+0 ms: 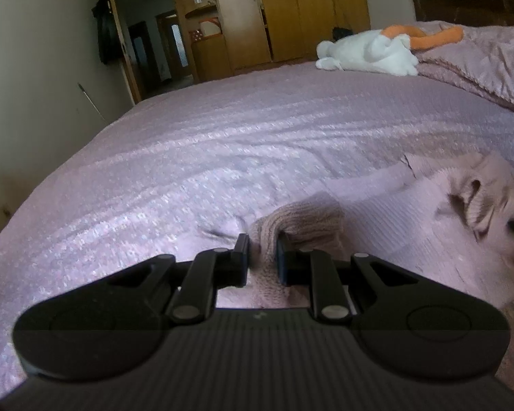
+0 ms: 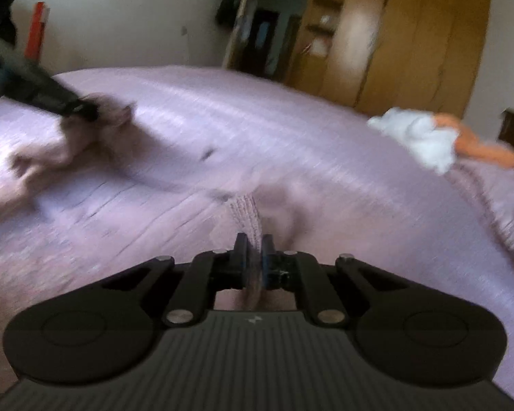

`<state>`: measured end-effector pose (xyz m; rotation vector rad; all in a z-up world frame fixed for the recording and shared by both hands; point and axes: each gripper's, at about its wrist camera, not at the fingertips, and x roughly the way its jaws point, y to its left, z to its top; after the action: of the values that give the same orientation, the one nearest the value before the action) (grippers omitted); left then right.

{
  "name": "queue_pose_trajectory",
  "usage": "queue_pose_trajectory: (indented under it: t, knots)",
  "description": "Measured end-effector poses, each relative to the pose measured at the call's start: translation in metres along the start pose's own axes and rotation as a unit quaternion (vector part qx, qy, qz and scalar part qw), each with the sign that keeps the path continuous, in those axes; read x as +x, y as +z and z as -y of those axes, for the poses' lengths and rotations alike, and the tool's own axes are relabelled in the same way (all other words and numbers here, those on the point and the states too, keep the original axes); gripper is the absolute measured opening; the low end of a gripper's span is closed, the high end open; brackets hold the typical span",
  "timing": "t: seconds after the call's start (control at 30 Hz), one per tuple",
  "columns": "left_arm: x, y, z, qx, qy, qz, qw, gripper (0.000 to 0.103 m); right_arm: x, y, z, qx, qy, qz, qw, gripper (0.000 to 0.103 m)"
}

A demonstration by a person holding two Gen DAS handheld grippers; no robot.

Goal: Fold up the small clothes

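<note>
A small pink knitted garment (image 1: 377, 226) lies on the mauve bedspread (image 1: 222, 144). My left gripper (image 1: 263, 245) is shut on a bunched edge of it, the knit standing up between the fingers. At the right edge of the left wrist view another part of the garment (image 1: 483, 191) is lifted and blurred. In the right wrist view my right gripper (image 2: 253, 245) is shut on a thin ribbed edge of the garment (image 2: 246, 215). The left gripper (image 2: 68, 102) shows there at the upper left, holding bunched knit (image 2: 72, 144). That view is motion-blurred.
A white and orange plush toy (image 1: 370, 53) lies at the far side of the bed beside a folded quilt (image 1: 490, 58). Wooden wardrobes (image 1: 291, 10) and an open doorway (image 1: 154, 48) stand behind. A dark headboard (image 1: 469, 0) is at the right.
</note>
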<state>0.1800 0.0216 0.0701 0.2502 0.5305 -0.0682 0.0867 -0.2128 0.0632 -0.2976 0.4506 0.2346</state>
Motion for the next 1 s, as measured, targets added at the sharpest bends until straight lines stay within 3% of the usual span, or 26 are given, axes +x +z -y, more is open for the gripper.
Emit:
queue_pose_trajectory:
  t: [0.17, 0.33, 0.47, 0.57, 0.67, 0.7, 0.77, 0.83, 0.9, 1.0]
  knots:
    - [0.016, 0.01, -0.012, -0.018, 0.008, 0.006, 0.9998, 0.019, 0.018, 0.027, 0.046, 0.001, -0.072, 0.02, 0.997, 0.007]
    - [0.051, 0.017, -0.029, -0.057, 0.015, -0.015, 0.9981, 0.019, 0.055, 0.034, 0.09, 0.016, -0.122, 0.004, 0.992, 0.007]
    - [0.085, 0.014, -0.047, -0.08, 0.052, -0.054, 0.994, 0.018, 0.101, 0.018, 0.113, 0.042, -0.126, -0.049, 0.99, 0.007]
    - [0.095, 0.008, -0.056, -0.086, 0.049, -0.072, 0.9925, 0.019, 0.133, -0.001, 0.119, 0.052, -0.118, -0.101, 0.987, 0.008]
    - [0.089, 0.005, -0.062, -0.086, 0.03, -0.072, 0.9933, 0.02, 0.144, -0.007, 0.117, 0.052, -0.122, -0.105, 0.986, 0.011]
    - [0.086, 0.005, -0.064, -0.087, 0.021, -0.074, 0.9933, 0.021, 0.143, -0.006, 0.118, 0.057, -0.12, -0.107, 0.985, 0.02]
    - [0.082, 0.007, -0.068, -0.093, 0.001, -0.077, 0.9927, 0.038, 0.141, -0.001, 0.119, 0.06, -0.128, -0.109, 0.984, 0.035]
    - [0.079, 0.011, -0.069, -0.097, -0.013, -0.073, 0.9925, 0.048, 0.135, 0.003, 0.123, 0.069, -0.14, -0.105, 0.982, 0.059]
    - [0.079, 0.016, -0.067, -0.092, -0.024, -0.069, 0.9931, 0.056, 0.122, 0.008, 0.128, 0.089, -0.132, -0.089, 0.983, 0.071]
    - [0.088, 0.02, -0.063, -0.077, -0.034, -0.078, 0.9934, 0.062, 0.099, 0.015, 0.127, 0.124, -0.119, -0.065, 0.983, 0.077]
